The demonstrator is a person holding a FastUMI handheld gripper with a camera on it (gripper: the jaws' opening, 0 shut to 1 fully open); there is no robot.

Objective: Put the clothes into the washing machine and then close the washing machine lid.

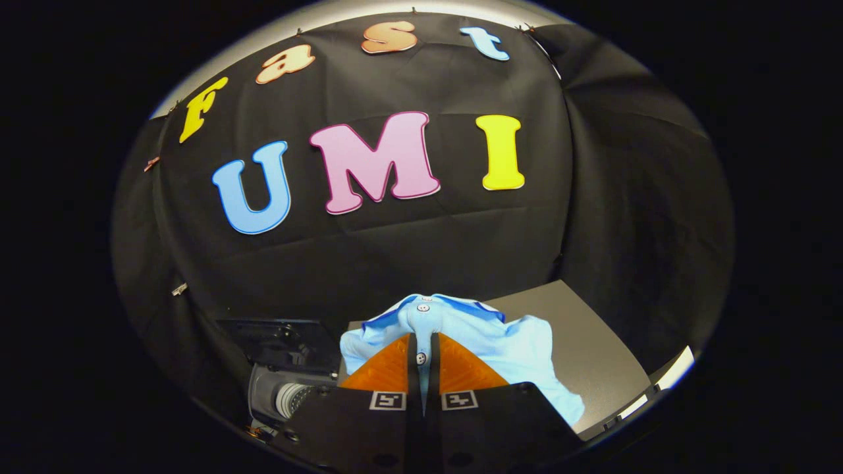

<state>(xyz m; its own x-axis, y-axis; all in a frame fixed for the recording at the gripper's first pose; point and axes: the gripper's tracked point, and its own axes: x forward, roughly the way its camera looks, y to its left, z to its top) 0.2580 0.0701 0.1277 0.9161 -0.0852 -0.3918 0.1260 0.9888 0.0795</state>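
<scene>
A light blue polo shirt (490, 345) with white buttons hangs bunched around my orange fingers (385, 368). My gripper (421, 359) is shut on the shirt's button placket, which runs up between the two fingertips. The shirt is lifted above a grey table (593, 355), its body draping to the right of the fingers. Below and to the left of the fingers is the washing machine (283, 388), with its dark lid (276, 342) raised and the ribbed drum opening partly showing.
The grey table extends to the right, with its front edge (665, 378) close by. Black cloth walls the booth behind and on both sides.
</scene>
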